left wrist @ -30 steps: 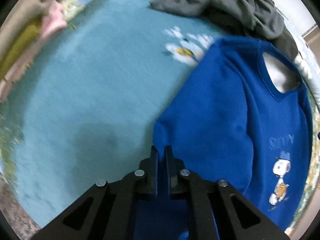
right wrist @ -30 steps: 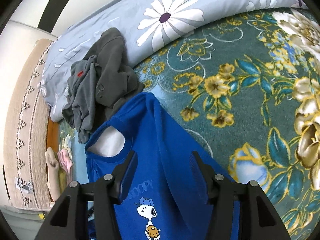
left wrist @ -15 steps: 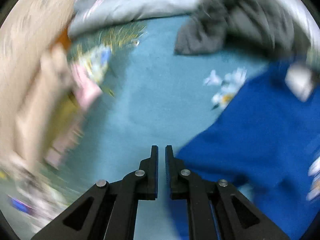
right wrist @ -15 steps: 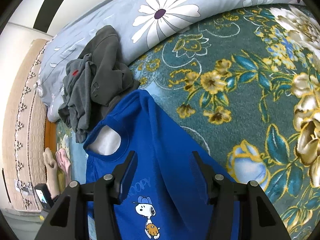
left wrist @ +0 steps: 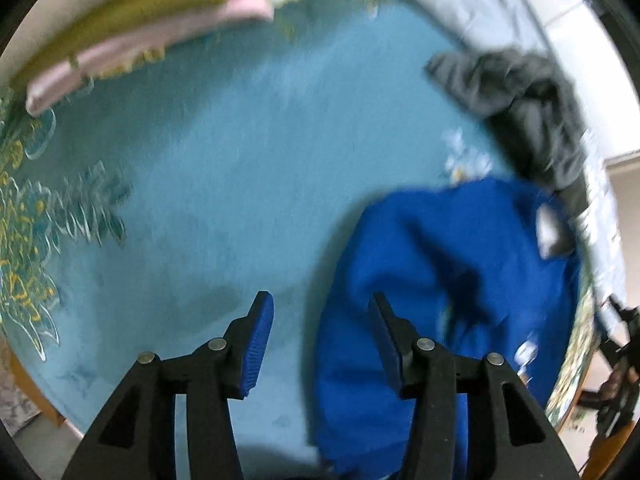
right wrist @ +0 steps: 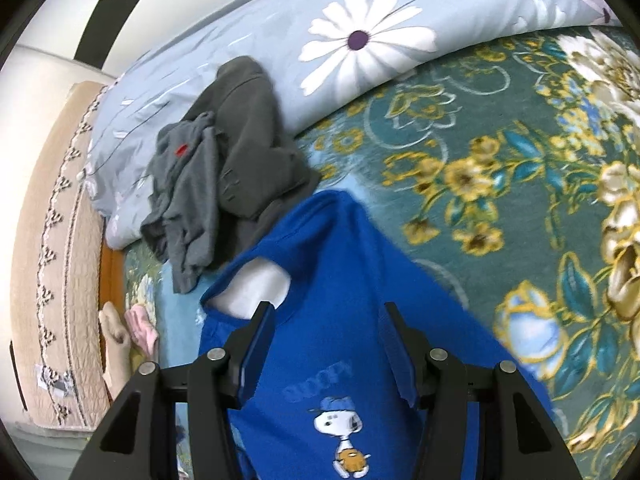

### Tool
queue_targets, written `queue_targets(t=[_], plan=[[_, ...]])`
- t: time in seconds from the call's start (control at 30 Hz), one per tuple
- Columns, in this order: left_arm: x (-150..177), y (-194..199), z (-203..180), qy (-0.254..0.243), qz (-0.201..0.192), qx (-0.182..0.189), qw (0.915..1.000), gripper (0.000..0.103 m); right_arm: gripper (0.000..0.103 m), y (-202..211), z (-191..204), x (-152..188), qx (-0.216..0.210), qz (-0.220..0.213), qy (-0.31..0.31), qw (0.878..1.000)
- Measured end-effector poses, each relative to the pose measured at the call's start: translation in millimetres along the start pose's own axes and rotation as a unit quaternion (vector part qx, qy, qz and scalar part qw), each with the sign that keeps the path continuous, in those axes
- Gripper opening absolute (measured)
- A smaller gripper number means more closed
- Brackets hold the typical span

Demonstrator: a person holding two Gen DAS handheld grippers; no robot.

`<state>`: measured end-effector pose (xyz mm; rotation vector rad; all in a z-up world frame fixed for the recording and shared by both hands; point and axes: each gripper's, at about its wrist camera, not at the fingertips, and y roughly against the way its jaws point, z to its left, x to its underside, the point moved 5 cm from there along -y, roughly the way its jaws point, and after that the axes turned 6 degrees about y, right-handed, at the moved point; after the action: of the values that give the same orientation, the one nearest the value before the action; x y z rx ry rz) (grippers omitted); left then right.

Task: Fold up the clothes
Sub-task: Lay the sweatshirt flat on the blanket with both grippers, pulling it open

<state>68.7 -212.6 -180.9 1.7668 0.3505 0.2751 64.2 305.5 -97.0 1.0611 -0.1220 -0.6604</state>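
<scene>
A blue Snoopy sweatshirt [right wrist: 340,280] lies face up on the bed; in the left wrist view it [left wrist: 460,280] fills the lower right, its left side rumpled in a fold. My left gripper [left wrist: 318,312] is open and empty, hovering over the sweatshirt's left edge and the teal blanket. My right gripper [right wrist: 326,322] is open and empty above the sweatshirt's chest, just below the collar opening [right wrist: 256,284]. A crumpled grey garment [right wrist: 224,168] lies beyond the collar; it also shows in the left wrist view [left wrist: 520,96].
A floral teal blanket [right wrist: 500,160] covers the bed. A daisy-print quilt [right wrist: 360,36] runs along the far side. Folded pink and olive clothes [left wrist: 140,32] are stacked at the far left by the headboard [right wrist: 48,240].
My left gripper was shut on the sweatshirt's sleeve; it has swung across, opened and let go, leaving the sleeve folded over the body. The right gripper has barely moved.
</scene>
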Motion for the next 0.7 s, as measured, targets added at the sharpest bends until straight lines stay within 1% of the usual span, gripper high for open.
queue_targets(t=[0.03, 0.1, 0.2, 0.23, 0.27, 0.3, 0.33, 0.37, 0.4, 0.43, 0.57, 0.63, 0.7], plan=[[4, -7, 3, -0.001, 0.016, -0.008, 0.9998, 0.05, 0.058, -2, 2, 4, 0.0, 0.004, 0.002, 1.0], [10, -21, -2, -0.018, 0.042, -0.029, 0.9985, 0.05, 0.058, -4, 4, 9, 0.002, 0.011, 0.002, 1.0], [17, -37, -14, -0.046, 0.07, -0.063, 0.9945, 0.05, 0.058, 1, 2, 11, 0.005, 0.006, -0.002, 1.0], [19, -43, -18, -0.055, 0.079, -0.075, 0.9926, 0.048, 0.058, 3, 1, 11, 0.006, 0.004, -0.003, 1.0], [21, -48, -22, -0.065, 0.088, -0.086, 0.9903, 0.044, 0.058, 6, 0, 10, 0.006, 0.002, -0.004, 1.0], [24, -53, -26, -0.074, 0.097, -0.097, 0.9878, 0.035, 0.058, 8, -1, 10, 0.007, 0.0, -0.006, 1.0], [25, -55, -28, -0.073, 0.1, -0.095, 0.9878, 0.022, 0.058, 11, -2, 9, 0.008, -0.002, -0.007, 1.0], [25, -54, -30, -0.066, 0.098, -0.084, 0.9894, 0.013, 0.058, 13, -3, 8, 0.009, -0.004, -0.01, 1.0], [25, -53, -31, -0.063, 0.095, -0.081, 0.9902, 0.007, 0.058, 14, -5, 8, 0.011, -0.005, -0.013, 1.0], [24, -51, -31, -0.059, 0.091, -0.08, 0.9908, 0.005, 0.058, 15, -7, 7, 0.012, -0.005, -0.017, 1.0], [16, -38, -21, -0.039, 0.073, -0.083, 0.9931, 0.004, 0.058, 12, -14, 6, 0.012, -0.001, -0.025, 1.0], [8, -27, -16, -0.047, 0.054, -0.105, 0.9919, 0.004, 0.058, 10, -18, 5, 0.011, 0.002, -0.029, 1.0], [-1, -16, -12, -0.063, 0.036, -0.135, 0.9881, 0.003, 0.058, 9, -21, 5, 0.01, 0.004, -0.033, 0.999]])
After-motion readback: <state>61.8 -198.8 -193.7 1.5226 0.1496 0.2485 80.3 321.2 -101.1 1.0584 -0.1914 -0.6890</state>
